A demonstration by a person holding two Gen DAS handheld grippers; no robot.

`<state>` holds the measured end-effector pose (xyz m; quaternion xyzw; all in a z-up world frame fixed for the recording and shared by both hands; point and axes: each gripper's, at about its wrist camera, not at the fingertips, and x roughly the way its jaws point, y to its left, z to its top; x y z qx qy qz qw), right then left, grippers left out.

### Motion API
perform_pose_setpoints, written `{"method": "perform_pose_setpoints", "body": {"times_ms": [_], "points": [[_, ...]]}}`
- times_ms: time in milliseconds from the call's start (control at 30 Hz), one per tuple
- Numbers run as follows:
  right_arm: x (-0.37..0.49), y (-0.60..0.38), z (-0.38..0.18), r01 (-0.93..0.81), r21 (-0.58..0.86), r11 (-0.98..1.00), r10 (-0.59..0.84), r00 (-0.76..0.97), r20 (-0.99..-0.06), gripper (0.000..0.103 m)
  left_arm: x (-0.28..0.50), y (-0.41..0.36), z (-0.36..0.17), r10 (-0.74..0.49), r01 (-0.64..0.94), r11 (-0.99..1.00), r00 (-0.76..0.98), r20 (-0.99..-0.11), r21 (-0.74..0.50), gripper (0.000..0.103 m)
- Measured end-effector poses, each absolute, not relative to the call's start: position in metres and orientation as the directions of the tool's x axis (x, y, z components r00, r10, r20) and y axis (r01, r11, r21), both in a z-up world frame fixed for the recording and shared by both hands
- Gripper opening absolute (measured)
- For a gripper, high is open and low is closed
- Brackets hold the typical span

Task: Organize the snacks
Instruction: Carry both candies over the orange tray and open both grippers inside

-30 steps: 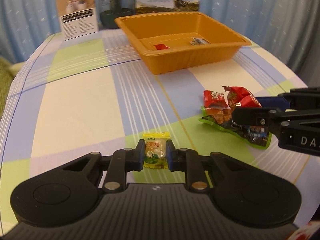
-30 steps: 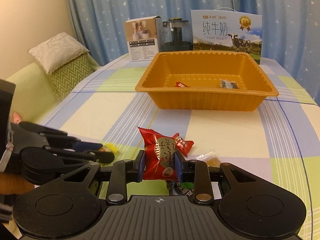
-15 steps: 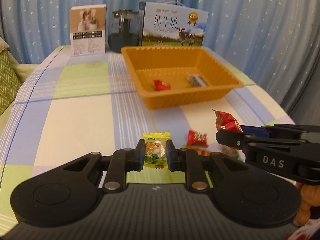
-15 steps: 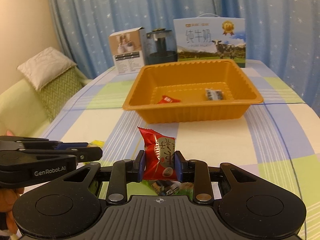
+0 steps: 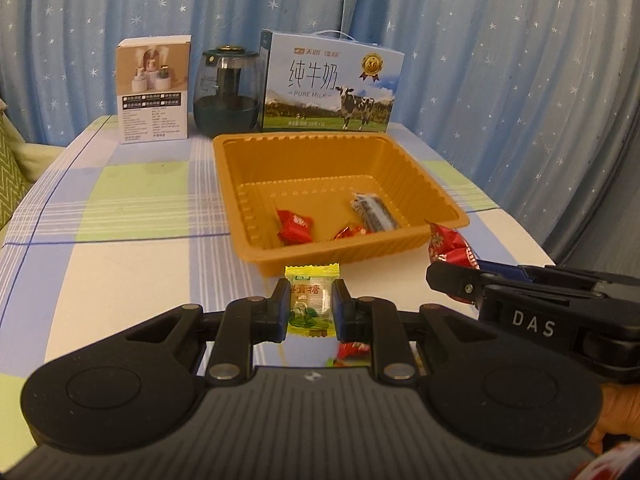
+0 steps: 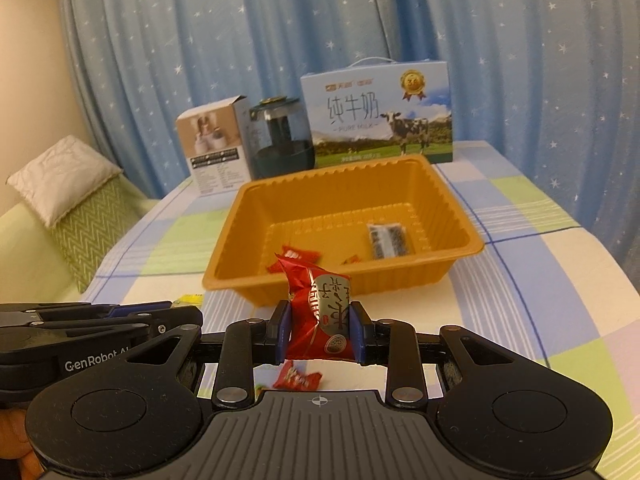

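Left gripper (image 5: pixel 310 309) clamped a yellow candy (image 5: pixel 311 305); right gripper (image 6: pixel 319 331) clamped a red snack (image 6: pixel 320 318). Both faced the orange tray (image 5: pixel 360 250). Only the right view showed the pillow (image 6: pixel 60 178).

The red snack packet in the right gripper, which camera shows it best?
The right wrist view: the red snack packet sits centred, clamped in the right gripper, label readable. The left wrist view shows only its crinkled top above that gripper's fingers.

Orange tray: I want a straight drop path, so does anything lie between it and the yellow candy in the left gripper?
Nothing: in the left wrist view only bare tablecloth separates the yellow candy, clamped in the left gripper, from the orange tray.
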<state>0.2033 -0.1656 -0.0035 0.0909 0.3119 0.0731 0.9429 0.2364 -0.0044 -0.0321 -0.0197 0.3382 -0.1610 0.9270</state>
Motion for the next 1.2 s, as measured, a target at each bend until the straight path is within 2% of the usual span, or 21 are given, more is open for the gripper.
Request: {"method": "perform_pose_setpoints", "body": {"times_ms": [667,933,1033,1067,1200], "points": [[0.280,-0.181,0.012,-0.034,0.233,0.972,0.150,0.851,-0.504,0.031,0.314,-0.007,-0.018,-0.328,0.279,0.944,0.760,-0.561,-0.175,0.019],[0.315,-0.191,0.000,0.009,0.270,0.963,0.138,0.843,-0.520,0.031,0.346,-0.005,-0.028,-0.319,0.267,0.948,0.755,-0.573,-0.176,0.019],[0.322,-0.192,-0.004,0.008,0.272,0.962,0.143,0.836,-0.530,0.031,0.353,-0.005,-0.033,-0.322,0.269,0.947,0.759,-0.567,-0.178,0.022],[0.324,-0.192,-0.006,0.005,0.273,0.962,0.147,0.834,-0.532,0.031,0.355,-0.004,-0.034,-0.317,0.263,0.948,0.758,-0.571,-0.178,0.029],[0.326,-0.194,-0.009,0.004,0.283,0.959,0.156,0.828,-0.539,0.031,0.356,0.003,-0.033,-0.311,0.244,0.950,0.760,-0.570,-0.194,0.030]]}}
